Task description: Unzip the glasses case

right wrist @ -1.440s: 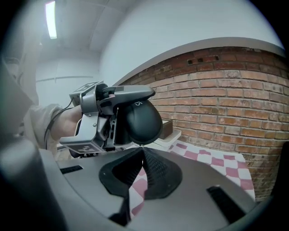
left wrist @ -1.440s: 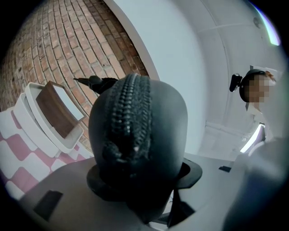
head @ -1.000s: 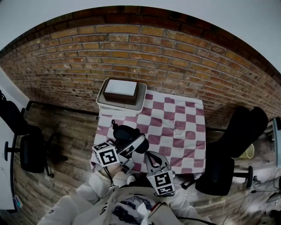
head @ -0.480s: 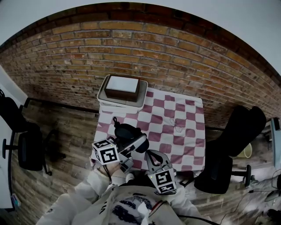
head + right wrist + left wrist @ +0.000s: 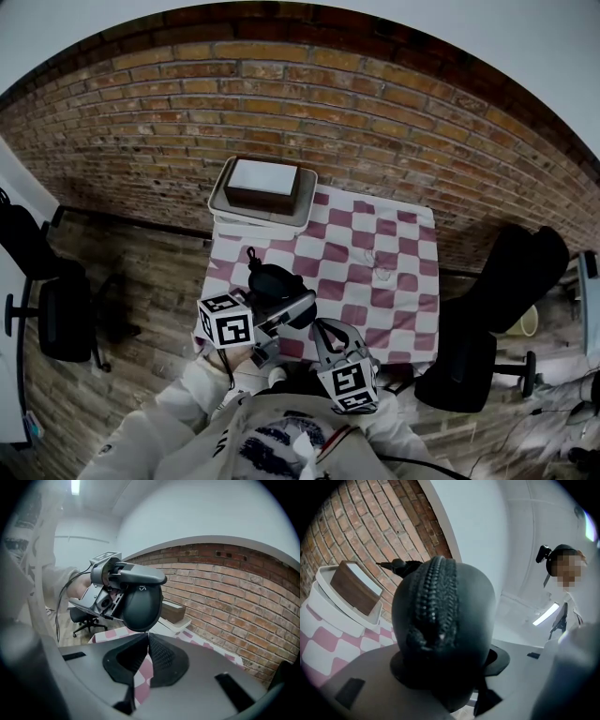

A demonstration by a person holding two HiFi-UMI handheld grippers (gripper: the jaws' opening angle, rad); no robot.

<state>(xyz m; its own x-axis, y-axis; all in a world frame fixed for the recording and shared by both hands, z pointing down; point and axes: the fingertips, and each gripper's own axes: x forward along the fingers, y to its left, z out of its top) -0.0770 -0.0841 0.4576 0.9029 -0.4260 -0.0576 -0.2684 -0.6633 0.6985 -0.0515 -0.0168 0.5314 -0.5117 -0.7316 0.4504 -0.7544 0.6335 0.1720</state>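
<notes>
Brick wall [image 5: 375,103] fills the far side of the room, and a plank floor [image 5: 141,272] runs beneath a small table covered with a pink-and-white checked cloth [image 5: 384,281]. At the table's far left corner sits a pale tray [image 5: 217,202] with a brown box [image 5: 262,185] in it. One black office chair [image 5: 61,319] stands off to the left of the table, and another [image 5: 469,366] to the right.

I hold the glasses case [image 5: 445,620] in my left gripper [image 5: 292,306], lifted off the cloth above the near left part of the table. Its jaws are clamped on the case from both sides, with the dark pads pressed against the black shell. From the left gripper view the case's rounded end faces the camera, and the zipper [image 5: 433,597] runs up over that end as a ridge of black teeth. The teeth sit bunched near the lower end of that ridge. A short black loop [image 5: 398,566] sticks out from the case's far end toward the brick.

My right gripper [image 5: 147,637] sits just beside the left one, nearer my body, and points up at the case from below. Its jaws are closed together, and their tips meet right at the case's lower edge. From the right gripper view I cannot tell whether anything is pinched between them. The marker cubes on both grippers [image 5: 225,322] face up toward the head camera, close above my pale sleeves [image 5: 178,422].
</notes>
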